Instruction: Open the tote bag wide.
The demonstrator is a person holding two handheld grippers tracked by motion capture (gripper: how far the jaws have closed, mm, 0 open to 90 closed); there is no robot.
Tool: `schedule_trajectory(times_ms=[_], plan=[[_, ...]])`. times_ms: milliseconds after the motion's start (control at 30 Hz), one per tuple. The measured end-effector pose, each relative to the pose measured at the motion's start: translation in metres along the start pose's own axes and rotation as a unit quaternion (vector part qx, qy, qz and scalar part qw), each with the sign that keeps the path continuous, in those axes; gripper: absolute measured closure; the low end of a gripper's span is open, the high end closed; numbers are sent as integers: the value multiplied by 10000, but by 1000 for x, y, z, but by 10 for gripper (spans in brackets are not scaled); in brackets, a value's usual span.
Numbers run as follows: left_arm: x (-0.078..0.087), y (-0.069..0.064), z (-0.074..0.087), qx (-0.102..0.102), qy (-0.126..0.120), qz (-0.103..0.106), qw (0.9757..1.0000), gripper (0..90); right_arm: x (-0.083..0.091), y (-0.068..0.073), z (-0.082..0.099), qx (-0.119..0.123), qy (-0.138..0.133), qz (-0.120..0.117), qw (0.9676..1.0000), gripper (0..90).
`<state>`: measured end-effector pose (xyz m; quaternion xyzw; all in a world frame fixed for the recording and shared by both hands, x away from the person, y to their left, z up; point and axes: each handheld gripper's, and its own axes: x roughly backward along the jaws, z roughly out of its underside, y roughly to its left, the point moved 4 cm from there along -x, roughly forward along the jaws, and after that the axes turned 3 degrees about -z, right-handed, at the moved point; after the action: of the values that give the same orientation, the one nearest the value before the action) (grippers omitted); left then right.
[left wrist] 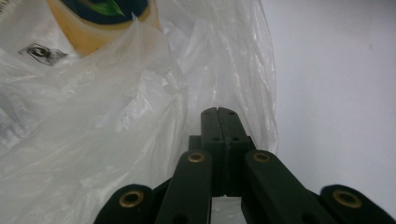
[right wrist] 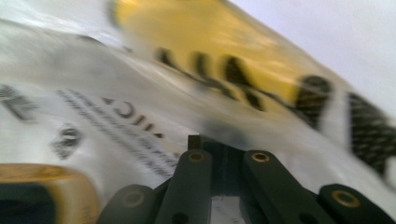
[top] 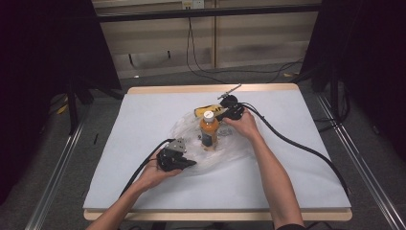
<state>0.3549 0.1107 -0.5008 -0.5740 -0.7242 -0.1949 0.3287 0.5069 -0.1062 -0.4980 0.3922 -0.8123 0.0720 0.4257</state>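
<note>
Forearms come in from the near edge of the table (top: 143, 191), and closest to us is the left gripper (top: 184, 164), jaws pressed together right at the near rim of the clear plastic bag (top: 191, 129). In the left gripper view the tips meet against a fold of film, so we'd guess it's pinching that edge, though we can't say for sure any plastic is actually between them.

Middle of the bag: an orange drink bottle (top: 209, 129) with a white cap, standing upright inside the film. Just past it, a yellow packet (top: 207, 111) lying flat at the far side.

Farthest is the right gripper (top: 225, 111), over the bag's far edge beside the packet. Its view is blurry, but the jaws look closed with crinkled film right at the tips.

Handling-wise, we reckon the bag is super light, floppy and slippery, so grab a bunched fold at the rim, not a flat patch. The bottle is the heavy bit and could tip if the film gets tugged.
</note>
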Motion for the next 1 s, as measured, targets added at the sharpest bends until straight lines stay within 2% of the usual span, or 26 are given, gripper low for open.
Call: schedule_trajectory(times_ms=[33, 133, 167, 200, 267, 333, 367, 467, 500, 533, 667, 733, 800, 833, 933, 1000], plan=[[0, 0, -1, 37, -127, 2, 9999, 900, 4, 2, -1, 87, -77, -43, 9999, 900], [4, 0, -5, 164, -327, -10, 9993, 900, 14, 6, 0, 123, -176, -72, 9997, 900], [7, 0, -7, 162, -404, -14, 9991, 900, 17, 8, 1, 127, -193, -114, 9997, 900], [8, -1, -8, 157, -467, -30, 9988, 900, 21, 10, 2, 236, -198, -86, 9995, 900], [11, 0, -9, 211, -543, 11, 9983, 900, 28, 13, 5, 305, -262, -112, 9991, 900], [12, 0, -10, 204, -582, -115, 9980, 900, 37, 18, 7, 489, -401, -66, 9980, 900], [12, 0, -9, 210, -594, -94, 9980, 900, 41, 20, 7, 501, -460, -70, 9977, 900], [14, 1, -10, 249, -712, -190, 9970, 900, 51, 24, 10, 520, -631, -66, 9966, 900], [17, 1, -10, 212, -685, -250, 9971, 900, 55, 25, 12, 568, -699, -62, 9959, 900], [17, 1, -10, 292, -783, -255, 9962, 900, 58, 26, 14, 551, -719, -42, 9959, 900], [28, 2, -10, 371, -1037, -335, 9934, 900, 70, 30, 25, 666, -878, 128, 9938, 900], [35, 3, -10, 431, -1218, -425, 9907, 900, 80, 32, 31, 638, -1082, 139, 9920, 900], [40, 3, -9, 355, -1286, -596, 9893, 900, 91, 36, 36, 672, -1289, 179, 9892, 900], [42, 3, -8, 362, -1293, -609, 9891, 899, 99, 37, 40, 751, -1414, 263, 9868, 850], [47, 4, -6, 414, -1452, -681, 9862, 833, 110, 39, 49, 750, -1510, 443, 9847, 767], [49, 4, -5, 408, -1522, -885, 9835, 758, 118, 39, 55, 670, -1642, 481, 9830, 679]])
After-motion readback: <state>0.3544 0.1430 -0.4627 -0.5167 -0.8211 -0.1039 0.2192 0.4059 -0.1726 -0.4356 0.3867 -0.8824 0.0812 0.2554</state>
